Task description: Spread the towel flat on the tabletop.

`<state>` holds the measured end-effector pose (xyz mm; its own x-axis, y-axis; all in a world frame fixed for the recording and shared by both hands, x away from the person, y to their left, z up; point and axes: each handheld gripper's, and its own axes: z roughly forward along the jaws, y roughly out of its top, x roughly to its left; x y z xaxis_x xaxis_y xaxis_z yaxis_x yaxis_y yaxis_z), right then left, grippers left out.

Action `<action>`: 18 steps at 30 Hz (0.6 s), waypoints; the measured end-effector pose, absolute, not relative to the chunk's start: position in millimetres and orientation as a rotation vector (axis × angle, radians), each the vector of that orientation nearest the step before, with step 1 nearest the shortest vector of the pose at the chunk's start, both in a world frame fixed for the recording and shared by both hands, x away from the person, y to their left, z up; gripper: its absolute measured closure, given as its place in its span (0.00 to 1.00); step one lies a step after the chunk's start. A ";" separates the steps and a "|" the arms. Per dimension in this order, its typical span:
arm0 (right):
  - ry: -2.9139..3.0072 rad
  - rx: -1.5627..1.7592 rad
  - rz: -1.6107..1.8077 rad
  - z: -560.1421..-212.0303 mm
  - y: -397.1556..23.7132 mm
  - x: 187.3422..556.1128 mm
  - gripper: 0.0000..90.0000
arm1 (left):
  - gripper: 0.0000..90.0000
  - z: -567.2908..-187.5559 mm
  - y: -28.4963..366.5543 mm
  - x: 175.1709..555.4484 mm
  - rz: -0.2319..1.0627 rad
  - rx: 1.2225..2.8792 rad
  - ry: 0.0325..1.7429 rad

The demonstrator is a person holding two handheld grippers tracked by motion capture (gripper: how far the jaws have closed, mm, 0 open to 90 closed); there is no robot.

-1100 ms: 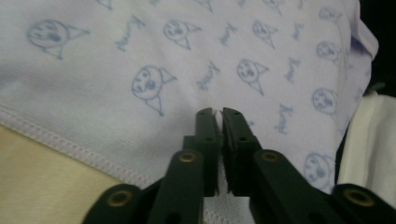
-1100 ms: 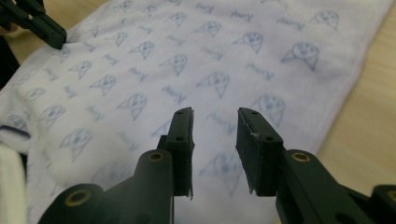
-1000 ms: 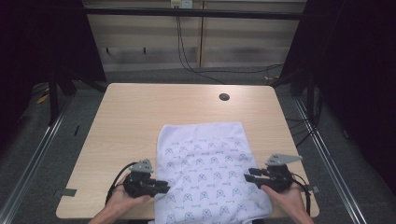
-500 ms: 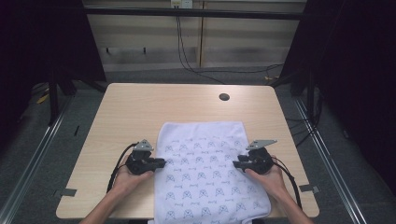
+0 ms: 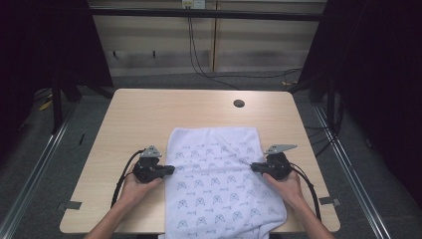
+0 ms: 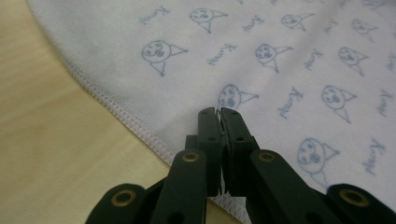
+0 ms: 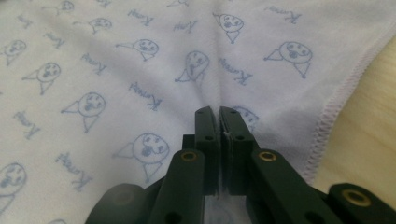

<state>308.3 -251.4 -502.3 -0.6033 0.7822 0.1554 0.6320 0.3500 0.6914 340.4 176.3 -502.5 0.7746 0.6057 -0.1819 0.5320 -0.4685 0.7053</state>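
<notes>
A white cloth (image 5: pixel 219 184) printed with small blue faces lies flat on the wooden table (image 5: pixel 149 114), its near end hanging over the front edge. My left gripper (image 5: pixel 171 170) lies level at the cloth's left hem, shut on a pinch of fabric (image 6: pixel 280 70); in the left gripper view its jaws (image 6: pixel 219 112) meet just inside the stitched border. My right gripper (image 5: pixel 253 167) is at the right hem. Its jaws (image 7: pixel 218 109) have just been closing and now press together on a fold of cloth (image 7: pixel 116 70) that puckers in front of them.
A round dark cable hole (image 5: pixel 239 103) sits in the table's far right part. Bare wood shows on both sides of the cloth and beyond it. A cable trails from each gripper toward the front edge. Dark floor and metal rails surround the table.
Both grippers moved forward and inward from the near corners to the cloth's side hems. Their jaws closed onto the fabric, and the cloth pulled slightly taut between them.
</notes>
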 end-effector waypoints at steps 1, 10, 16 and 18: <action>2.405 1.298 1.115 -503.0 -249.8 311.3 0.94 | 0.98 -503.3 177.0 343.5 0.136 2.153 0.865; 2.542 1.177 1.126 -499.7 -222.8 275.2 0.97 | 1.00 -501.5 200.5 339.2 0.102 2.179 0.846; 2.637 1.112 1.123 -496.1 -209.0 234.9 0.97 | 0.99 -500.4 212.3 305.2 0.031 2.185 0.813; 2.625 1.125 1.130 -496.4 -211.2 234.4 0.97 | 0.96 -498.9 210.6 300.4 0.062 2.208 0.792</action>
